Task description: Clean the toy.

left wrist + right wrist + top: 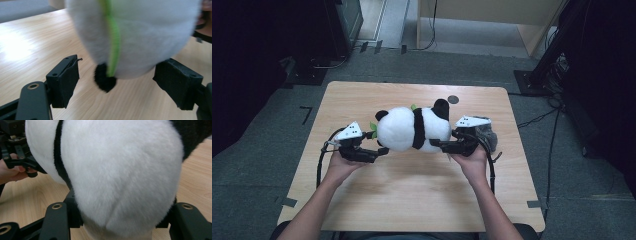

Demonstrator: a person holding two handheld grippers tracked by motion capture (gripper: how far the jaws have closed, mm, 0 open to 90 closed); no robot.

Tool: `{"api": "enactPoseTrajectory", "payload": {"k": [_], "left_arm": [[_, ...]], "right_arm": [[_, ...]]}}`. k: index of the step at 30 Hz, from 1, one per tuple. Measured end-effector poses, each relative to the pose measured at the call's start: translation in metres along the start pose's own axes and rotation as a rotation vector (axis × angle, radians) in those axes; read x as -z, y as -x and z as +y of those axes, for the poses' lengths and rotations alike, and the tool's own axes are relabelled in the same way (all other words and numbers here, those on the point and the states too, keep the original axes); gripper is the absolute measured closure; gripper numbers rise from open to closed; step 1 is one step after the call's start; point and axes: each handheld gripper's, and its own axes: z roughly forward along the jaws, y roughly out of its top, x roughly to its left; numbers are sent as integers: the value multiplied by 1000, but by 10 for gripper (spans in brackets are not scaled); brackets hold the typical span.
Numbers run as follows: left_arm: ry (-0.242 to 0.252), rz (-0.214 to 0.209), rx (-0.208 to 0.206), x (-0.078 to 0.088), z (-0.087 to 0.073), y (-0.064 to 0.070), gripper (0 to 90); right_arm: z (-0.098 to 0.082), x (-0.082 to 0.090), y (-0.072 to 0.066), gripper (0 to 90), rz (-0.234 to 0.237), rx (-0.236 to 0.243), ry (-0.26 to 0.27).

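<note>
A black-and-white panda plush (412, 129) hangs just above the wooden table (412, 200), between my two grippers. My right gripper (437, 144) is shut on its body end; in the right gripper view the white fur (120, 170) bulges between the jaws and hides the pads of the right gripper (120, 220). My left gripper (379, 151) is at the head end. In the left gripper view its jaws stand wide apart under the plush's head (140, 35), with the left pad (66, 80) clear of the fur. A green strip (112, 37) runs down to a black tuft (105, 80).
A dark grey object (488, 134) lies on the table just behind my right hand. A small black disc (453, 99) sits near the table's far edge. The left hand and its gripper (20, 157) appear beyond the plush in the right gripper view. Dark stands flank the table.
</note>
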Motion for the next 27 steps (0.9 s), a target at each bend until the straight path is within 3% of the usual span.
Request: {"api": "enactPoseTrajectory", "payload": {"k": [2, 7, 11, 15, 17, 21, 23, 25, 27], "left_arm": [[9, -17, -17, 0, 1, 4, 197], [-28, 18, 5, -9, 1, 5, 134], [-84, 15, 34, -12, 0, -1, 287], [-82, 16, 62, -10, 3, -1, 501], [-78, 11, 61, -9, 5, -1, 558], [-76, -35, 131, -7, 7, -6, 595], [-75, -65, 176, -5, 8, -11, 600], [-72, -92, 202, -2, 9, -15, 603], [-71, -94, 200, 1, 10, -15, 603]], "right_arm": [[0, -1, -1, 415, -9, 6, -4], [0, -10, -9, 415, -7, 27, -54], [-1, -15, -13, 408, -39, 49, -81], [-2, -19, -13, 369, -43, 31, -92], [-2, -18, -11, 318, -44, 26, -85], [-3, -17, -5, 231, -18, 18, -71], [-4, -15, 0, 190, 24, -2, -54], [-5, -12, 3, 181, 54, -8, -41], [-6, -7, 4, 182, 86, 11, -32]]}}
